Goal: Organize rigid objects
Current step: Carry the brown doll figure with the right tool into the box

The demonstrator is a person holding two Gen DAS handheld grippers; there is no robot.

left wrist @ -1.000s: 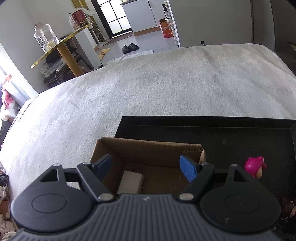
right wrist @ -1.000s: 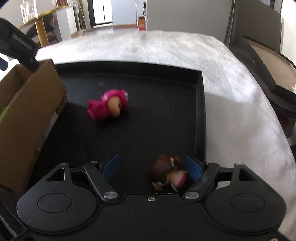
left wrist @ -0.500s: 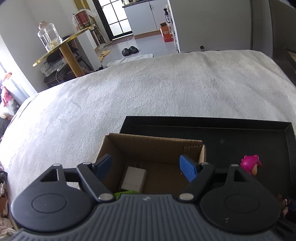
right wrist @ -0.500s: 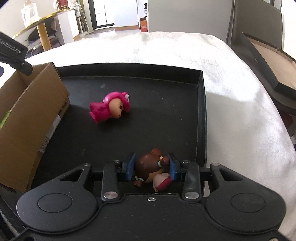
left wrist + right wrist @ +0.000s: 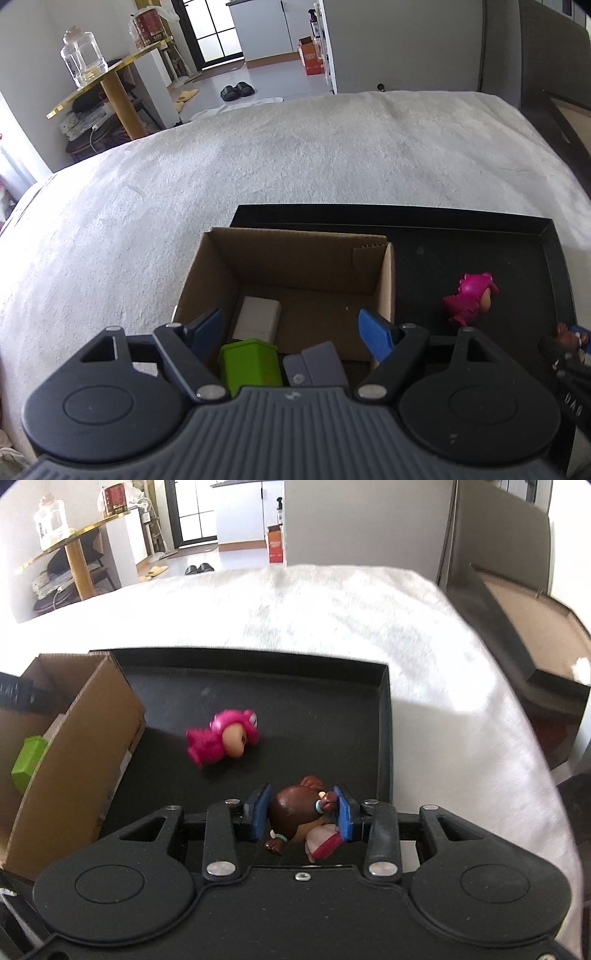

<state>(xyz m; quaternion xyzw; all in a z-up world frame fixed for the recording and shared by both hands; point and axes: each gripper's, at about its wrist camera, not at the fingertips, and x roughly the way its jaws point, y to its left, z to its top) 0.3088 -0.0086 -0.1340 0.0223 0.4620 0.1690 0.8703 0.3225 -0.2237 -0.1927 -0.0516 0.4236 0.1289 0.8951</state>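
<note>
Our right gripper [image 5: 301,814] pinches a small brown-haired hard plastic doll [image 5: 295,818] by its round head, above the black tray [image 5: 384,716] at five o'clock. It looks light, stiff and slippery. Our left gripper [image 5: 291,328] hangs spread over the cardboard box [image 5: 295,258].

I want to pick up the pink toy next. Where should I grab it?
Grab the pink toy across its round head, coming straight down from above. It lies on its side on the black tray, so the head is its widest, firmest part, with bare tray around it.
</note>
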